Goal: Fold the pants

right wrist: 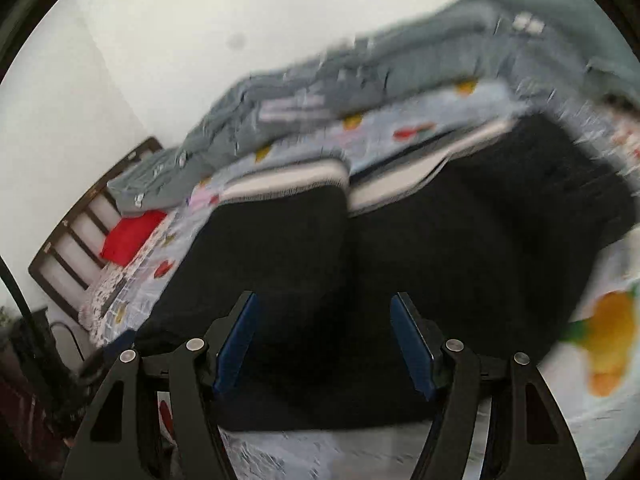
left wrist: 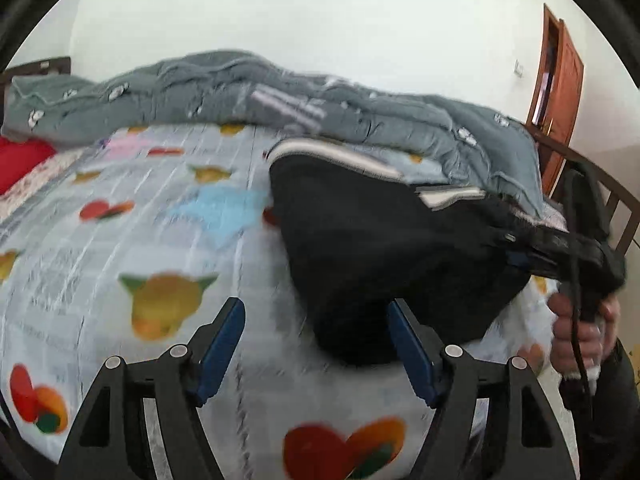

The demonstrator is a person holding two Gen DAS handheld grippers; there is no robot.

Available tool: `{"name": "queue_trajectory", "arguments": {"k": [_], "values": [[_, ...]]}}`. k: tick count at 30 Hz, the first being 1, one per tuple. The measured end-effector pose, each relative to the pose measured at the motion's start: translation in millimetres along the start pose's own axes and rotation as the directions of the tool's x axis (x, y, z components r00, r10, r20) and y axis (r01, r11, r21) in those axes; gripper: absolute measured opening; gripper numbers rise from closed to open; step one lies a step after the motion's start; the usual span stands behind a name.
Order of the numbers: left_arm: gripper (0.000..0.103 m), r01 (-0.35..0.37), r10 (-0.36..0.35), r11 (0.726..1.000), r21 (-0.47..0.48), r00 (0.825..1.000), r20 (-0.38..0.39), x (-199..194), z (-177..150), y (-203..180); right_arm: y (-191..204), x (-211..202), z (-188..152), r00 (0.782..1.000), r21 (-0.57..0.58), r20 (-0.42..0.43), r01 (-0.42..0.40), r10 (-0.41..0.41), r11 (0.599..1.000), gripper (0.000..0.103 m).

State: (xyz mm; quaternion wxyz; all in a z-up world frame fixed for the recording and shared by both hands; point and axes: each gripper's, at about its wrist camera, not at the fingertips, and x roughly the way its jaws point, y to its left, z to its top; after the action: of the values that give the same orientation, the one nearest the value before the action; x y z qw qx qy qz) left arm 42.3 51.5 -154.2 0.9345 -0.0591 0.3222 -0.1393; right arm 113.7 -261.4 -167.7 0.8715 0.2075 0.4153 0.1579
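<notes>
Two grippers hang with jaws apart and empty: the left gripper (left wrist: 316, 344) over bare bedsheet (left wrist: 100, 240) at the near edge, the right gripper (right wrist: 324, 344) above the black pants (right wrist: 440, 248). Soft and limp, folded mid-bed; best pinched at the striped hems (right wrist: 288, 184).

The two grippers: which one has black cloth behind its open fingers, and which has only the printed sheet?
The right gripper has the black pants filling the gap behind it. The left gripper shows mostly printed bedsheet there; the pants lie off to its right.

Grey quilt (left wrist: 360, 96), red pillow (right wrist: 132, 236)
</notes>
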Motion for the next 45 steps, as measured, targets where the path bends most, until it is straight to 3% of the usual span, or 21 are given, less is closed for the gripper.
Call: {"name": "queue_trajectory", "arguments": {"k": [1, 4, 6, 8, 12, 16, 18, 19, 21, 22, 24, 26, 29, 32, 37, 40, 42, 45], "values": [[0.072, -0.002, 0.002, 1.0, -0.003, 1.0, -0.012, 2.4, -4.6, 0.3, -0.4, 9.2, -1.1, 1.0, 0.013, -0.016, -0.024, 0.024, 1.0, 0.045], [0.072, 0.024, -0.025, 0.999, -0.021, 0.999, -0.048, 16.0, -11.2, -5.6, 8.4, 13.7, 0.6, 0.999, -0.013, -0.003, -0.039, 0.039, 0.999, 0.026], [0.072, 0.04, -0.042, 0.999, -0.03, 0.996, -0.077, 28.9, -11.8, -12.6, 14.1, -0.8, 9.1, 0.997, -0.045, 0.036, -0.073, 0.075, 0.996, 0.022], [0.072, -0.007, 0.005, 1.0, -0.022, 0.996, -0.087, 42.8, -11.7, -22.3, 17.4, -23.4, 21.3, 0.991, -0.081, 0.101, -0.084, 0.092, 0.993, 0.02], [0.072, -0.124, 0.124, 0.992, 0.004, 0.989, -0.084, 62.0, -6.3, -42.7, 14.3, -65.4, 44.2, 0.976, -0.171, 0.218, 0.037, 0.001, 0.985, 0.019], [0.075, 0.014, -0.011, 0.999, 0.041, 0.997, -0.076, 59.9, -1.9, -66.7, -41.7, -117.5, 54.3, 0.923, -0.124, 0.347, 0.221, -0.166, 0.967, 0.018], [0.078, 0.064, -0.059, 0.996, 0.064, 0.996, -0.072, 62.4, -0.7, -82.5, -82.7, -120.2, 52.6, 0.901, -0.062, 0.332, 0.317, -0.28, 0.947, 0.018], [0.078, 0.077, -0.071, 0.994, 0.079, 0.994, -0.082, 65.3, -1.0, -90.3, -106.6, -114.2, 49.6, 0.9, -0.015, 0.286, 0.348, -0.329, 0.938, 0.019], [0.078, 0.07, -0.059, 0.991, 0.112, 0.993, -0.101, 73.7, -4.9, -106.3, -145.6, -99.7, 33.7, 0.926, 0.062, 0.205, 0.31, -0.316, 0.949, 0.02], [0.078, 0.053, -0.04, 0.991, 0.124, 0.994, -0.105, 77.4, -7.7, -111.1, -150.8, -101.0, 27.9, 0.928, 0.073, 0.224, 0.289, -0.298, 0.954, 0.023], [0.076, 0.044, -0.031, 0.989, 0.144, 0.995, -0.09, 75.9, -11.4, -114.5, -149.6, -108.4, 23.7, 0.919, 0.067, 0.24, 0.305, -0.313, 0.95, 0.03], [0.076, 0.121, -0.108, 0.983, 0.136, 0.989, -0.096, 65.6, -11.8, -108.2, -139.7, -119.6, 26.2, 0.901, 0.048, 0.258, 0.348, -0.348, 0.936, 0.03], [0.076, 0.188, -0.179, 0.976, 0.113, 0.98, -0.085, 49.5, -8.1, -93.2, -117.4, -139.5, 31.1, 0.848, -0.016, 0.339, 0.438, -0.407, 0.899, 0.031], [0.076, 0.232, -0.228, 0.971, 0.056, 0.972, -0.061, 32.5, -1.8, -80.1, -100.5, -138.0, 36.3, 0.834, -0.103, 0.365, 0.478, -0.414, 0.872, 0.032], [0.076, 0.146, -0.143, 0.985, 0.091, 0.989, -0.041, 49.5, 29.6, -103.1, -95.6, -106.8, 28.6, 0.842, -0.152, 0.327, 0.494, -0.429, 0.856, 0.032], [0.076, 0.062, -0.044, 0.989, 0.133, 0.99, -0.137, 86.7, 26.8, -121.1, -108.2, -84.9, 15.5, 0.803, -0.145, 0.296, 0.572, -0.517, 0.807, 0.035], [0.077, 0.058, -0.035, 0.989, 0.133, 0.985, -0.171, 99.2, 12.5, -123.4, -119.0, -86.4, 13.6, 0.832, -0.113, 0.239, 0.535, -0.5, 0.837, 0.035], [0.077, 0.121, -0.107, 0.989, 0.083, 0.982, -0.159, 94.7, 12.7, -111.2, -131.1, -102.4, 28.8, 0.885, -0.062, 0.144, 0.454, -0.442, 0.889, 0.036]]}}
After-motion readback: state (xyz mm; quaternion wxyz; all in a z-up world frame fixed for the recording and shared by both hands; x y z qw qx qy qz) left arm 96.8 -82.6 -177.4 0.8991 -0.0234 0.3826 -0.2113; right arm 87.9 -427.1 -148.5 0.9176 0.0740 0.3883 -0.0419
